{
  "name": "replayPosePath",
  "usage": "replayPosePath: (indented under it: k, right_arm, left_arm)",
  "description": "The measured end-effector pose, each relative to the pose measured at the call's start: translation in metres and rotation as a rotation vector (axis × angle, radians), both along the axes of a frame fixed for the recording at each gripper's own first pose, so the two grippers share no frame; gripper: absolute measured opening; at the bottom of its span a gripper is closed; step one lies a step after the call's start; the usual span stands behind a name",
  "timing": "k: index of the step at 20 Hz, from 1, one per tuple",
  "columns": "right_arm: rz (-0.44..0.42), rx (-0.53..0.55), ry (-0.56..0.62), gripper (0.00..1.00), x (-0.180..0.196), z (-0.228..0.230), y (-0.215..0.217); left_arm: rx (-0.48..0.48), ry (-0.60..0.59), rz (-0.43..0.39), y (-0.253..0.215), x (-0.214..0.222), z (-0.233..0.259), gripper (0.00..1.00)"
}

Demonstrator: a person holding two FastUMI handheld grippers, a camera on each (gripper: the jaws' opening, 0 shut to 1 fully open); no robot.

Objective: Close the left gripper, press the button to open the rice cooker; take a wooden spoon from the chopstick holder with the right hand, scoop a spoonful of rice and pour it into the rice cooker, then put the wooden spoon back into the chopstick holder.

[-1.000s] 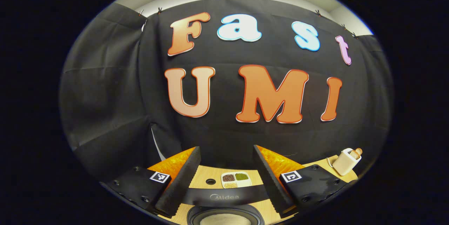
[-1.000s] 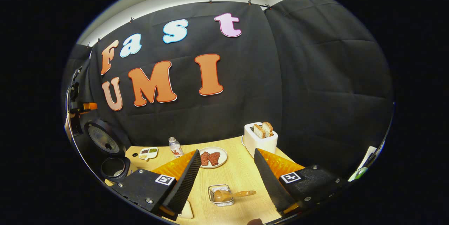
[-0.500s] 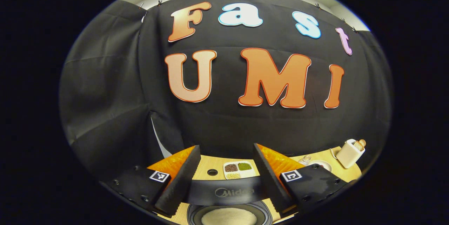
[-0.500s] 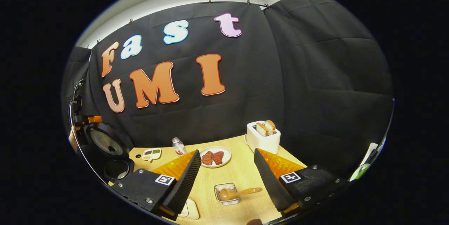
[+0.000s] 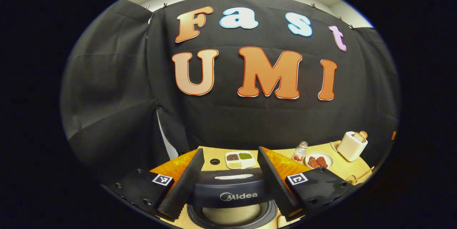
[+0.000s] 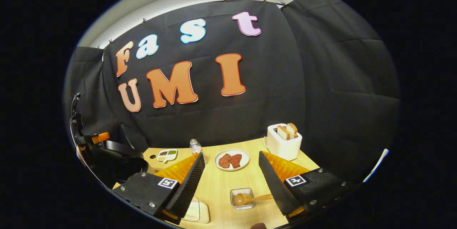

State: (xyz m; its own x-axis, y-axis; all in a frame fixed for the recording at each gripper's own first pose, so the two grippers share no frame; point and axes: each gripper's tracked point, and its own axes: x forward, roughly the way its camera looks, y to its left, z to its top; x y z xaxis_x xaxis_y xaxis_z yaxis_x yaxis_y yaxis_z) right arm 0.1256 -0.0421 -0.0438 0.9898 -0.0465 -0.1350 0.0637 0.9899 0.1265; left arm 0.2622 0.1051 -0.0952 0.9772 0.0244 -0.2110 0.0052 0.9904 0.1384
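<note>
The cooker point(image 5: 232, 200) at lower centre stood open with rice inside, both the left gripper point(image 5: 228, 172) and the right gripper point(image 6: 230, 177) were spread and empty, and the spoon point(image 6: 246, 199) lay in its holder point(image 6: 242, 198), so the job looked nearly finished.

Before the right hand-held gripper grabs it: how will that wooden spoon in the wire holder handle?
The wooden spoon looks stiff and probably light. It lies tilted, bowl down in the wire chopstick holder, handle sticking out over the rim, so it may pivot or drag the small holder when pulled. A smooth, thin handle could twist between the fingers.
</note>
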Motion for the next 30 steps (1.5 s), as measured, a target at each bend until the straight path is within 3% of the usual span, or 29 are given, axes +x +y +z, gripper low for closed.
replayPosePath:
  k: [6, 11, 13, 14, 15, 18, 19, 25, 27, 28, 30]
  right_arm:
    - [0.07, -0.02, 0.0, 0.94, 0.006, -0.002, 0.022]
    - [0.086, -0.029, 0.026, 0.94, 0.004, -0.012, 0.024]
    - [0.086, -0.033, 0.036, 0.94, 0.004, -0.015, 0.022]
    - [0.086, -0.03, 0.038, 0.94, 0.004, -0.016, 0.021]
    - [0.085, -0.025, 0.04, 0.94, 0.004, -0.016, 0.02]
    - [0.081, -0.013, 0.047, 0.94, 0.005, -0.019, 0.017]
    - [0.081, -0.01, 0.05, 0.94, 0.006, -0.021, 0.016]
    - [0.079, -0.01, 0.068, 0.94, 0.007, -0.027, 0.009]
    - [0.068, -0.024, 0.059, 0.94, 0.006, -0.025, 0.003]
    - [0.061, -0.024, 0.051, 0.94, 0.006, -0.023, 0.0]
    - [0.05, -0.016, 0.042, 0.94, 0.005, -0.02, -0.005]
  left_arm:
    - [0.02, -0.058, 0.017, 0.003, -0.046, -0.049, 0.98]
    - [0.03, 0.005, 0.065, 0.015, -0.066, -0.11, 0.97]
    - [0.044, -0.043, 0.064, 0.015, -0.066, -0.107, 0.95]
    - [0.044, -0.038, 0.074, 0.017, -0.065, -0.109, 0.94]
    - [0.043, -0.032, 0.086, 0.019, -0.066, -0.115, 1.0]
    - [0.067, -0.022, 0.107, 0.02, -0.066, -0.13, 1.0]
    - [0.05, 0.001, 0.111, 0.021, -0.07, -0.141, 0.95]
    - [0.068, -0.025, 0.097, 0.019, -0.07, -0.141, 0.98]
    - [0.054, 0.007, 0.102, 0.02, -0.069, -0.141, 1.0]
    - [0.053, 0.045, 0.102, 0.018, -0.068, -0.14, 0.96]
    - [0.042, 0.111, 0.103, 0.014, -0.068, -0.134, 1.0]
